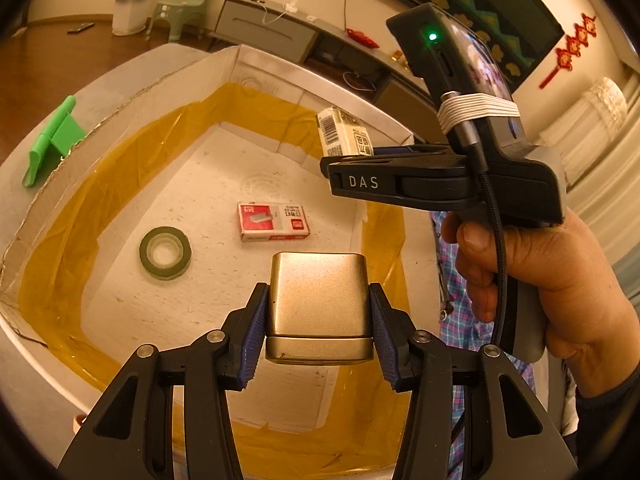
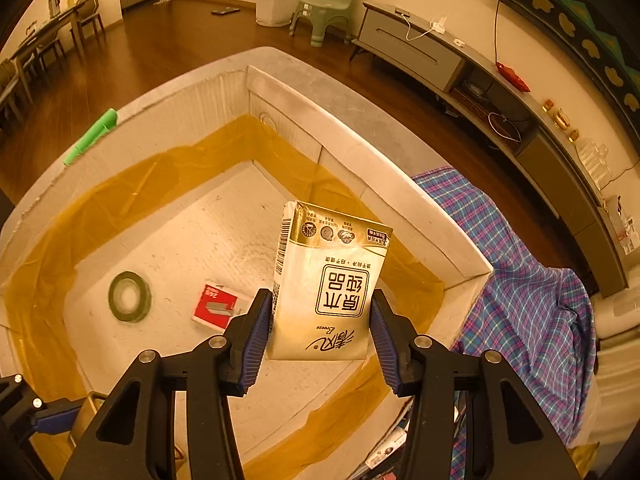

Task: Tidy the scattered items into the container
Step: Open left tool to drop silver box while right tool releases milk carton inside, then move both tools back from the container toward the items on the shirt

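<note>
Left gripper [image 1: 319, 322] clamps a metal tin [image 1: 319, 304] above the cardboard box [image 1: 256, 62]; right gripper [image 2: 319, 330] pinches a tissue pack [image 2: 326, 286] over it. Released together, they could collide or crush the staples box [image 1: 274, 222].

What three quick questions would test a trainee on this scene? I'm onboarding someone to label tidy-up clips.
1. True or false: the left gripper holds a metal tin.
2. What does the right gripper hold: A tape roll, B tissue pack, C staple box?
3. Which two items already lie in the white box?

Key: 1 true; 2 B; 3 the tape roll and the red staple box.
</note>
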